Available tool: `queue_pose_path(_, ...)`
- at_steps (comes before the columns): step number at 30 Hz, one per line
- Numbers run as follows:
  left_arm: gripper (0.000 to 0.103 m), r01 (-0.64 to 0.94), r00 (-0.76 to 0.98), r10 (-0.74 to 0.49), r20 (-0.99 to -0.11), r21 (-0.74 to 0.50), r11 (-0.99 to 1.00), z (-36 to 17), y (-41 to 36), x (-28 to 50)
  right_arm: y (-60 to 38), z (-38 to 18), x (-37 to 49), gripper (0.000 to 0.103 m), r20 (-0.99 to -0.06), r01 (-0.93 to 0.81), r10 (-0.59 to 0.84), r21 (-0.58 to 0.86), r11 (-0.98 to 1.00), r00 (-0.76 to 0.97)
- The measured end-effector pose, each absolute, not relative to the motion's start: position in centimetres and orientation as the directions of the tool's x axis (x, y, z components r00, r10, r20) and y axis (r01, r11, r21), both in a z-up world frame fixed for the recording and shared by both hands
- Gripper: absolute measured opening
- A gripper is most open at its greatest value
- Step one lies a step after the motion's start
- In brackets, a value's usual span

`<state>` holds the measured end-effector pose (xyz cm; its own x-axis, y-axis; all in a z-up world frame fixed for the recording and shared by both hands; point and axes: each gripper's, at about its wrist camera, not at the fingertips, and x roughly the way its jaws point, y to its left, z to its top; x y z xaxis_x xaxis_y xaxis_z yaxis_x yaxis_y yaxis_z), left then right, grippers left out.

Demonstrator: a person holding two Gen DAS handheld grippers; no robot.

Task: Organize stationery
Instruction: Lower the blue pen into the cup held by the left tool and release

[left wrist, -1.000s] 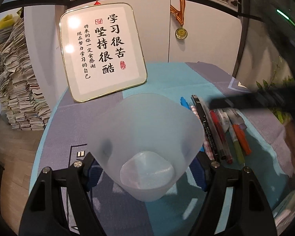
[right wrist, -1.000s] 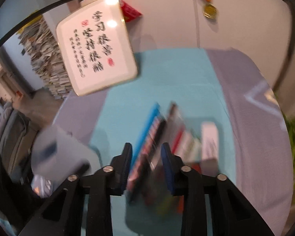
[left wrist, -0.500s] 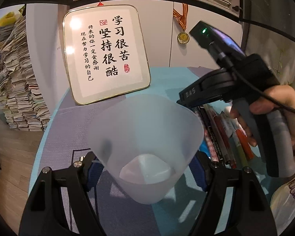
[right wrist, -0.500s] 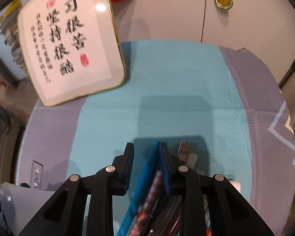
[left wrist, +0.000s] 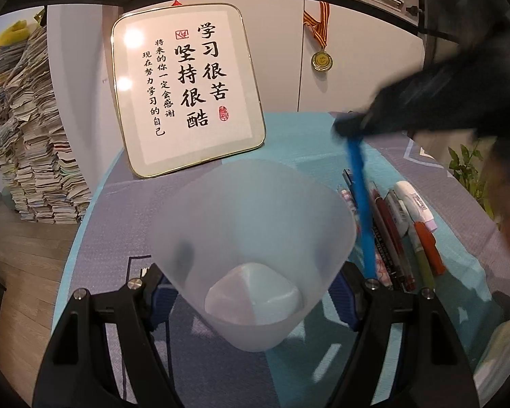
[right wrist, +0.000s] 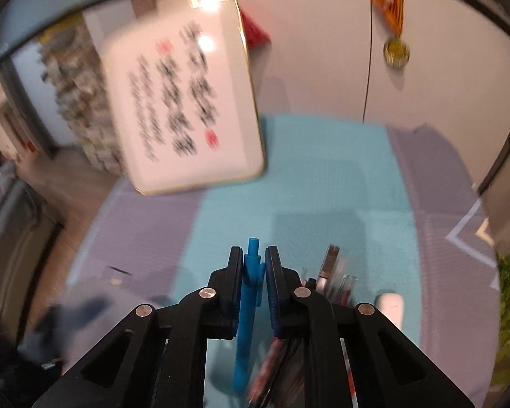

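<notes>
Right gripper (right wrist: 253, 272) clamped on a slim blue plastic pen (right wrist: 248, 306)
Jaws had just closed; left gripper (left wrist: 251, 292) held a frosted translucent plastic cup (left wrist: 255, 248) between wide-set jaws

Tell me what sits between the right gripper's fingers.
A blue pen, clamped between the fingers of the right gripper, its end poking past the tips. The right wrist view shows it; the left view shows it hanging beside the cup.

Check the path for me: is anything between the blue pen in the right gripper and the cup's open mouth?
Nothing visible. The blue pen, clamped in the right gripper, hangs just right of the frosted cup that the left gripper holds. The cup looks empty, its mouth uncovered.
</notes>
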<state>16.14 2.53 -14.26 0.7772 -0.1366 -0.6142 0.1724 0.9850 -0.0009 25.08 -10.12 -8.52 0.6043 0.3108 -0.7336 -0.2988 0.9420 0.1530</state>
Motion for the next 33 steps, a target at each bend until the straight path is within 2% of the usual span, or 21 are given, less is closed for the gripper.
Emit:
queue_pose_path(7, 0.074, 0.171, 0.783, -0.117, -0.611, 0.031, 0.985, -14.2, 2.2, 16.0, -10.8, -0.9, 19.6, 0.014, -0.54, -0.348, 0.374, 0.155, 0.925, 0.754)
queue_pose_path(13, 0.074, 0.17, 0.786, -0.107, -0.609, 0.048, 0.984, -14.2, 2.0, 15.9, -9.5, 3.1, 17.4, 0.014, -0.46, -0.439, 0.477, 0.194, 0.877, 0.749)
queue_pose_path(16, 0.074, 0.17, 0.785, -0.11, -0.61, 0.041, 0.985, -14.2, 2.1, 15.9, -8.6, 3.1, 17.2, 0.014, -0.469, -0.467, 0.499, 0.193, 0.863, 0.728)
queue_pose_path(26, 0.074, 0.172, 0.781, -0.122, -0.612, 0.024, 0.985, -14.3, 2.3, 16.1, -7.2, -2.3, 20.0, 0.014, -0.624, -0.459, 0.498, 0.241, 0.855, 0.602)
queue_pose_path(33, 0.074, 0.172, 0.781, -0.123, -0.613, 0.022, 0.985, -14.3, 2.2, 16.2, -6.5, -4.1, 21.2, 0.014, -0.659, -0.462, 0.504, 0.259, 0.849, 0.558)
